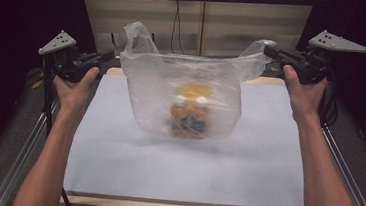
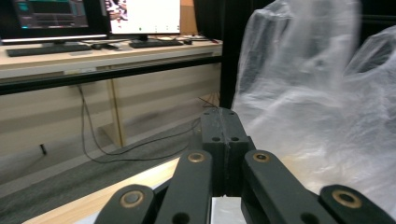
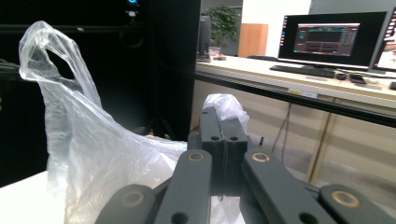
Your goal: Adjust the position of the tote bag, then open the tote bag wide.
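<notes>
A clear plastic bag stands in the middle of the white table, with orange and yellow items inside. My right gripper is shut on the bag's right handle and holds it stretched out to the right; a tuft of plastic pokes past its tips. The bag's left handle stands up free. My left gripper is just beside the bag's left edge, jaws shut, with no plastic seen between them. The bag hangs close to their right.
Metal frame rails run along both sides of the table. Behind it is a wooden desk with monitors and keyboards, and cables on the floor. Dark curtains close in both sides.
</notes>
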The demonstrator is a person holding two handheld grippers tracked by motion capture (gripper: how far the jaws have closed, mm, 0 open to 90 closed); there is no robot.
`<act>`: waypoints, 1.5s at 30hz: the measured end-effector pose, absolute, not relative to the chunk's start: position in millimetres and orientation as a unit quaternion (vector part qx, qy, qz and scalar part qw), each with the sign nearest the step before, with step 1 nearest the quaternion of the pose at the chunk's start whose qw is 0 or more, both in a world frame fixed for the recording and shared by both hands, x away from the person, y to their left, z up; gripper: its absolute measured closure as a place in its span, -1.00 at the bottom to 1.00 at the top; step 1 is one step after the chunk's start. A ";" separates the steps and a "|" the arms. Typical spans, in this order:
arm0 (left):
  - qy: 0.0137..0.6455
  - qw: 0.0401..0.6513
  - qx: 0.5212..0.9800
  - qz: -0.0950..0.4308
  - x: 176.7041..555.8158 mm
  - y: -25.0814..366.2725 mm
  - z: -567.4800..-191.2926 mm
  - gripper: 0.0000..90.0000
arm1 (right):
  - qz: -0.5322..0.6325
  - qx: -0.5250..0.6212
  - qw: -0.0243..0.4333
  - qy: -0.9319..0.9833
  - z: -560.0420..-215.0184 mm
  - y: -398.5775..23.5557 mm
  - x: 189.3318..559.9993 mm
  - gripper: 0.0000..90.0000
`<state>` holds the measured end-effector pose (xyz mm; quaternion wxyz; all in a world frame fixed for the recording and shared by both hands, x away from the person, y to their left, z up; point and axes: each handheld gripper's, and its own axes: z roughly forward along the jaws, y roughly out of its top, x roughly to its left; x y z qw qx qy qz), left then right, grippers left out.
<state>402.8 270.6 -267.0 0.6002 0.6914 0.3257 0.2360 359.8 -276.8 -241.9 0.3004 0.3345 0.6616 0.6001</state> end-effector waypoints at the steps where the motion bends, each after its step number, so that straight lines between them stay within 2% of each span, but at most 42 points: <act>1: 0.321 0.606 0.692 0.227 404.5 270.7 -270.9 1.00 | 0.610 0.323 0.283 0.666 -243.5 -275.7 360.6 1.00; 4: 0.304 0.622 0.688 0.219 399.4 265.1 -276.8 1.00 | 0.605 0.311 0.278 0.678 -246.0 -268.4 359.9 0.98; 10: 0.288 0.617 0.697 0.227 389.2 260.8 -277.8 0.55 | 0.609 0.304 0.276 0.679 -246.9 -262.8 354.6 0.97; 11: 0.285 0.620 0.694 0.229 385.2 263.8 -275.8 0.49 | 0.613 0.303 0.275 0.676 -246.3 -263.8 353.0 0.83; 13: 0.286 0.624 0.691 0.228 381.9 266.3 -274.3 0.42 | 0.611 0.304 0.275 0.677 -246.0 -264.4 352.3 0.82; 15: 0.288 0.639 0.673 0.235 371.7 273.5 -271.4 0.17 | 0.609 0.304 0.274 0.680 -247.0 -266.3 350.6 0.80; 17: 0.285 0.656 0.659 0.232 365.5 279.0 -270.7 0.05 | 0.609 0.305 0.275 0.679 -248.1 -267.1 350.0 0.88; 19: 0.275 0.651 0.666 0.241 357.8 281.9 -271.0 -0.08 | 0.607 0.306 0.273 0.680 -248.7 -267.7 350.4 0.92; 24: 0.260 0.622 0.702 0.230 347.9 278.4 -288.4 -0.23 | 0.603 0.308 0.274 0.683 -249.9 -263.8 353.5 0.99; 29: 0.281 0.609 0.708 0.222 353.0 282.7 -304.4 -0.35 | 0.603 0.314 0.272 0.681 -248.4 -262.5 358.8 0.99; 36: 0.297 0.593 0.716 0.219 356.0 297.3 -319.0 -0.35 | 0.601 0.317 0.277 0.680 -245.2 -261.4 362.8 0.99; 45: 0.264 0.581 0.737 0.223 372.0 268.6 -324.9 -0.52 | 0.600 0.304 0.271 0.688 -244.9 -252.6 365.9 0.91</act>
